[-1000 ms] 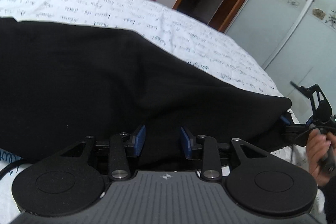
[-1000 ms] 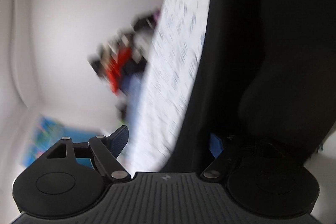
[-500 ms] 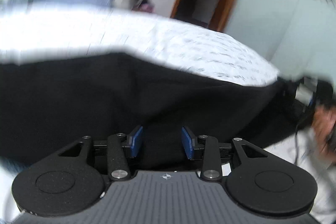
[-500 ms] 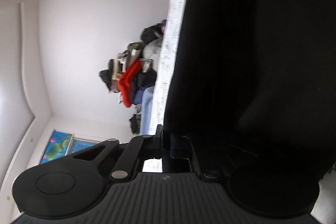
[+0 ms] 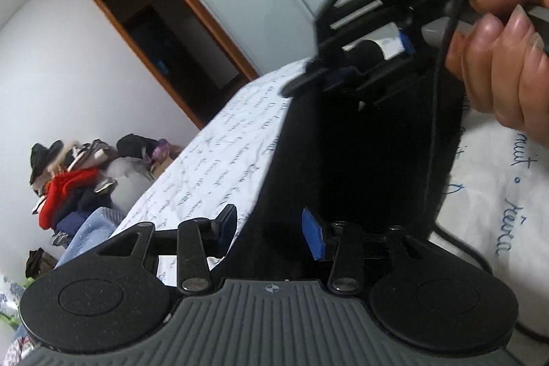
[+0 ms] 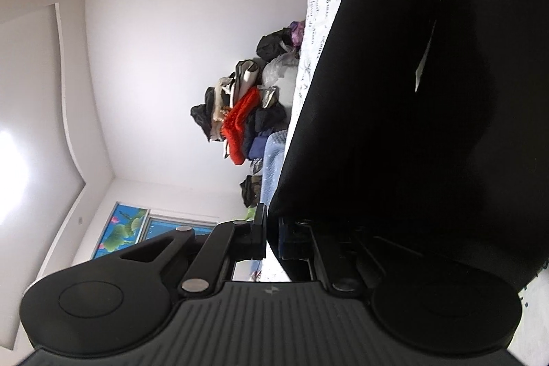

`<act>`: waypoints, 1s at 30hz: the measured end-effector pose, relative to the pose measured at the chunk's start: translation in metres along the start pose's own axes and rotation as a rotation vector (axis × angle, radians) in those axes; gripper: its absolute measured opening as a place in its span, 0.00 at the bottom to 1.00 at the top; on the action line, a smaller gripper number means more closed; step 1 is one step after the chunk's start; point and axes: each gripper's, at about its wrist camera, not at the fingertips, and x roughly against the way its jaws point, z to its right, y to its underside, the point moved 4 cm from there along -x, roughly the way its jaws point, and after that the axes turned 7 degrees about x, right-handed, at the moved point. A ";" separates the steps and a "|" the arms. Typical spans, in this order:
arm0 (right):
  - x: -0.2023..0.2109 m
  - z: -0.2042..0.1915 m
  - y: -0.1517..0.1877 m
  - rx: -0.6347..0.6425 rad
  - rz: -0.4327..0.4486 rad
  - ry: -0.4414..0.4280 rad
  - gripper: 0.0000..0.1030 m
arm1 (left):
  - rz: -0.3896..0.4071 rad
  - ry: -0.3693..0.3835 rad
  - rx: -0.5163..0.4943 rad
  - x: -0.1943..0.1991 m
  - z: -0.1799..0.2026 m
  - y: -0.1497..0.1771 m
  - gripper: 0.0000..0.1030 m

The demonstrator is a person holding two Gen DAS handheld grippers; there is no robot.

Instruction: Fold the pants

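Note:
Black pants lie on the bed, and in the right wrist view they fill the right half. My left gripper is rolled on its side at the pants' edge. Its jaws are opening, with the cloth's edge lying between the blue pads, not pressed. A hand holds my right gripper close ahead at the far end of the cloth. Seen from its own camera, the right gripper is shut on the pants' edge.
The bed has a white sheet with blue writing. A pile of clothes sits at its far end against the wall, beside a light blue blanket. A wood-framed wardrobe opening stands behind the bed.
My left gripper swung across the pants toward the right gripper and rolled onto its side. The right gripper, open a second ago, closed on the pants' edge.

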 end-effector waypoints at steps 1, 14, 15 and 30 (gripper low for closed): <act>0.000 -0.001 -0.001 0.001 -0.002 -0.007 0.06 | 0.008 0.018 0.010 0.003 0.002 -0.002 0.47; 0.032 0.024 0.005 -0.025 0.000 -0.058 0.06 | -0.011 -0.053 -0.108 -0.023 0.021 -0.002 0.30; 0.033 0.025 0.004 -0.030 0.002 -0.059 0.06 | -0.022 -0.057 -0.110 -0.025 0.019 -0.002 0.20; 0.047 0.065 -0.005 -0.365 0.157 -0.319 0.85 | 0.035 0.015 -0.016 0.006 -0.001 -0.007 0.08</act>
